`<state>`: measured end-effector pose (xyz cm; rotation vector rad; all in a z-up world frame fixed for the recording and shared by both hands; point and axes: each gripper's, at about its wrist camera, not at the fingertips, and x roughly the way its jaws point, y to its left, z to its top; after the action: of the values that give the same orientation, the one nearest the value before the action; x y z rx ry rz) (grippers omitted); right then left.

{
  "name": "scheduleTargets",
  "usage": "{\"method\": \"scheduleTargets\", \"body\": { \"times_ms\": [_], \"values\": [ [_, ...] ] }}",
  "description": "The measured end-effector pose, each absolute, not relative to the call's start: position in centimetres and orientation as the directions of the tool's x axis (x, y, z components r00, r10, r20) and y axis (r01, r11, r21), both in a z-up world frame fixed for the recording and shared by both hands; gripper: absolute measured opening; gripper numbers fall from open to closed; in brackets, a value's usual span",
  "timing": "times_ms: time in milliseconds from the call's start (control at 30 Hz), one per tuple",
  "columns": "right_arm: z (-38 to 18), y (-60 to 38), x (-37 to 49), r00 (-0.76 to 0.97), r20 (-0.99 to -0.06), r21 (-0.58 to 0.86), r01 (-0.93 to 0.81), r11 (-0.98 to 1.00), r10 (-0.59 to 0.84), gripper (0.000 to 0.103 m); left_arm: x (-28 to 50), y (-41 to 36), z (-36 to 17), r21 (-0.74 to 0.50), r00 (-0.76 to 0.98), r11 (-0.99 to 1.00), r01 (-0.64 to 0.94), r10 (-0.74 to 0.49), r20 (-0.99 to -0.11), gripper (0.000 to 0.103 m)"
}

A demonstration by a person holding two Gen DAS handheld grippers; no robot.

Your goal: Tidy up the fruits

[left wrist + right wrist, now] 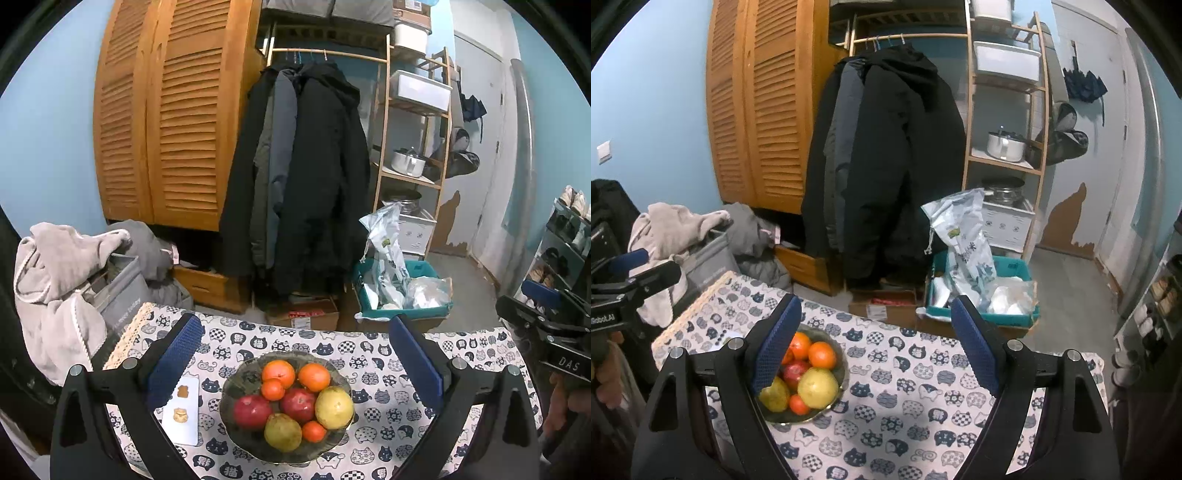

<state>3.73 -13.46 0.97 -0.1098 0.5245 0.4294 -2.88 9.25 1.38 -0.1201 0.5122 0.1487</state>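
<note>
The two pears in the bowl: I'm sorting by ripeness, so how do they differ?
The right pear is paler yellow and rounder; the front pear is darker, olive-brown tinged and lies nearer the bowl rim. Both rest in the bowl, touching a red apple.

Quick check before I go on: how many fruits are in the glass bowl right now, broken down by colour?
In the glass bowl, counted from the left wrist view:
Orange fruits: 4 (2 larger, 2 smaller)
Red fruits: 2
Yellow-green fruits: 2
Total: 8
</note>
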Motion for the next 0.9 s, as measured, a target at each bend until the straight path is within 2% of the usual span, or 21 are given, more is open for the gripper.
{"method": "scheduleTargets", "body": {
  "times_ms": [900],
  "values": [
    [0.5, -14.8, 4.0, 0.78, -0.518, 0.01, -0.405, 0.914, 0.351, 0.082, -2.4, 7.9, 1.4, -0.053, 0.86, 0.985, -0.162, 0.114, -0.497, 0.102]
  ]
}}
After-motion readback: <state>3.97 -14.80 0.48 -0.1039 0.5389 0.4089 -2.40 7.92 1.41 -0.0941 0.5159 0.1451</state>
